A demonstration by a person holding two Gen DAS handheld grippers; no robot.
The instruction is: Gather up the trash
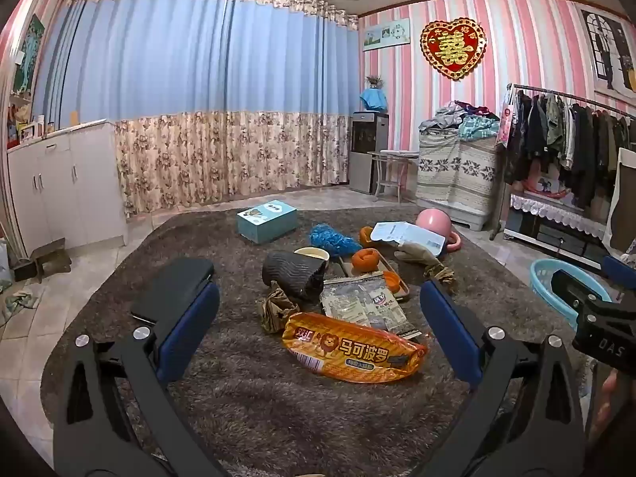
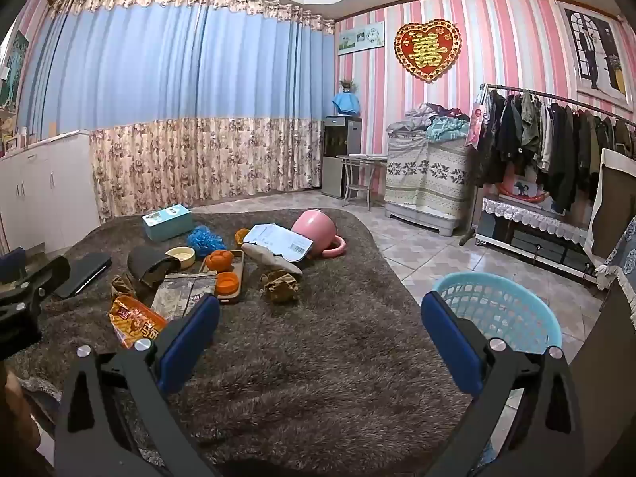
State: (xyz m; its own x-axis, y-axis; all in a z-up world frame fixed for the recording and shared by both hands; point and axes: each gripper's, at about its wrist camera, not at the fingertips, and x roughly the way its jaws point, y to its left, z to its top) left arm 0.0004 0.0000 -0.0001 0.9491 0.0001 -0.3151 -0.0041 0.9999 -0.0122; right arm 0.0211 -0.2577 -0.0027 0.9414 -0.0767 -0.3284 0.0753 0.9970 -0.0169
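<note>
An orange snack wrapper point(image 1: 353, 351) lies on the shaggy brown rug point(image 1: 246, 397), between the fingers of my open, empty left gripper point(image 1: 318, 338). Behind it lie a silver foil packet point(image 1: 363, 304), crumpled brown paper point(image 1: 276, 308), orange peels on a tray point(image 1: 365, 259) and a white paper sheet point(image 1: 409, 235). My right gripper point(image 2: 320, 342) is open and empty above bare rug point(image 2: 318, 357). The wrapper point(image 2: 135, 320) is to its left, and a light blue basket point(image 2: 501, 310) to its right, on the floor. A second brown paper wad point(image 2: 280, 283) lies mid-rug.
On the rug are a teal box point(image 1: 267, 220), a blue scrubber point(image 1: 332, 238), a black textured roll point(image 1: 294, 274), a cream bowl point(image 1: 312, 255), a pink cup on its side point(image 2: 318, 234), a slipper point(image 2: 270, 259) and a black device point(image 1: 175, 288). White cabinets stand left, a clothes rack right.
</note>
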